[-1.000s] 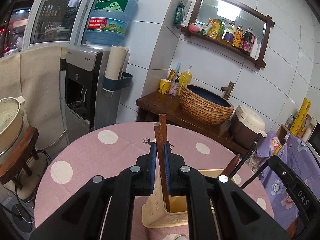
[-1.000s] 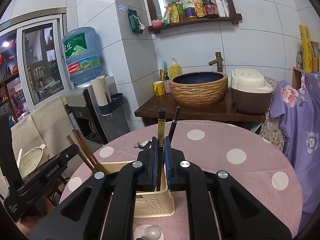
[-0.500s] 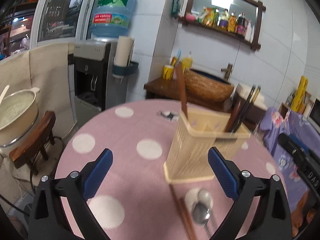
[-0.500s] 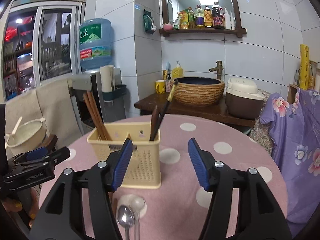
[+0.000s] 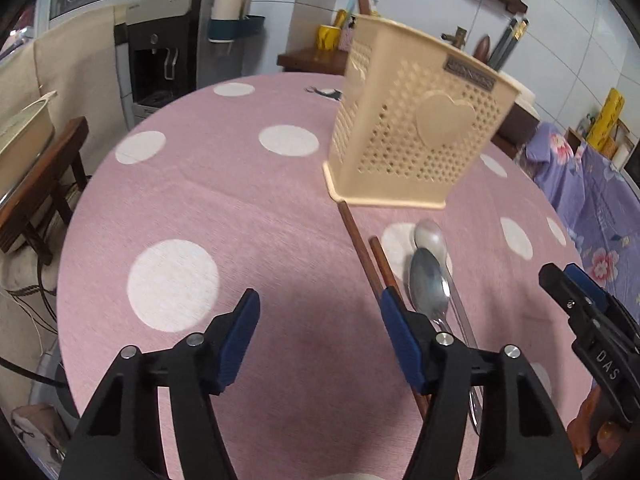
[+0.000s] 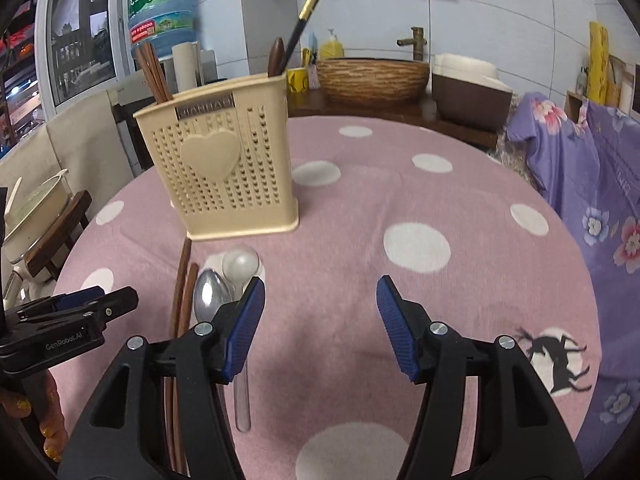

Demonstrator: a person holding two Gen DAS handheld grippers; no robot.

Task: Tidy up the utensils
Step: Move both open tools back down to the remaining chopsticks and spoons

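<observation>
Table: pink dotted cloth (image 6: 440, 184), holder (image 6: 224, 168) ahead of both claws.
Left gripper (image 5: 318, 334): spread, empty; chopsticks (image 5: 362, 246) beside its right finger.
Right gripper (image 6: 320, 318): spread, empty; metal spoon (image 6: 208, 294) at its left finger.
Handling: spoons probably light, stiff, slippery; pinch mid-handle.

A round surface (image 6: 400, 184) under a pink cloth with white dots carries a cream perforated utensil holder (image 6: 224, 176). Just before its base lie two brown chopsticks (image 6: 182, 292), a metal spoon (image 6: 208, 294) and a white ladle-like spoon (image 6: 240, 264), side by side.
</observation>
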